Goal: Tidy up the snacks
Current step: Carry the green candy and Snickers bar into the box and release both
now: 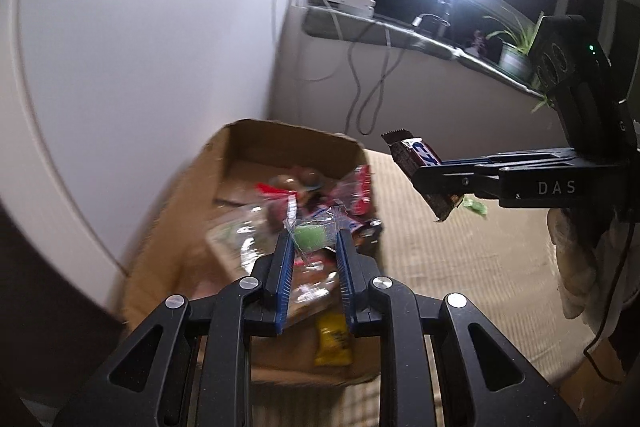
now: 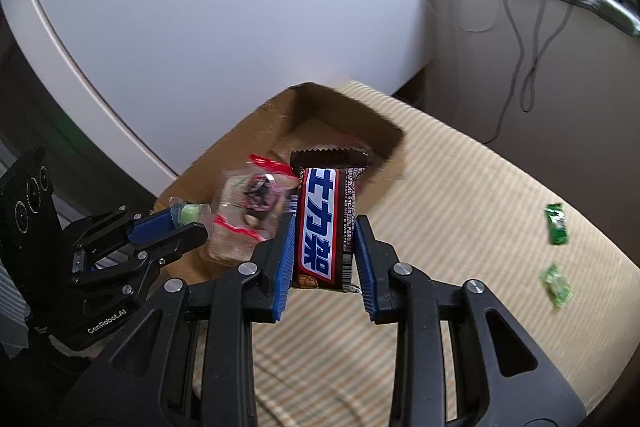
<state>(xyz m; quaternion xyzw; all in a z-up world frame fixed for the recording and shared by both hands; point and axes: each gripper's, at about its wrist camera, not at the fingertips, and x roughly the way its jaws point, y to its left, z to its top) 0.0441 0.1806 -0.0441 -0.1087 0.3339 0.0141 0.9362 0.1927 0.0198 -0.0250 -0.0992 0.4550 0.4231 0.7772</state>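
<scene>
**Right wrist view: both grippers loaded over the box, drop risk on both**

Right gripper (image 2: pixel 324 247) is clamped on a brown chocolate bar in a glossy wrapper with a red, white and blue label (image 2: pixel 320 219). The bar stands upright between the blue pads, held low on its body, with the crimped top end free. Left gripper (image 1: pixel 313 247) pinches a small green candy in a clear crinkly wrapper (image 1: pixel 310 237), mostly by the film at the fingertips.

Both hang above or just short of the open brown cardboard box (image 1: pixel 248 135), which already holds mixed snack packets.

Risks:
- Candy is held by thin film only. It could slip out and land outside the box.
- Bar wrapper is slick, so a tilt could slide it through the pads.
- The two grippers are close together, so releasing together risks a knock.
- Two green candy wrappers (image 2: pixel 556 223) lie on the striped beige mat (image 2: pixel 460 187), well apart from the box. These are easy to miss.
</scene>
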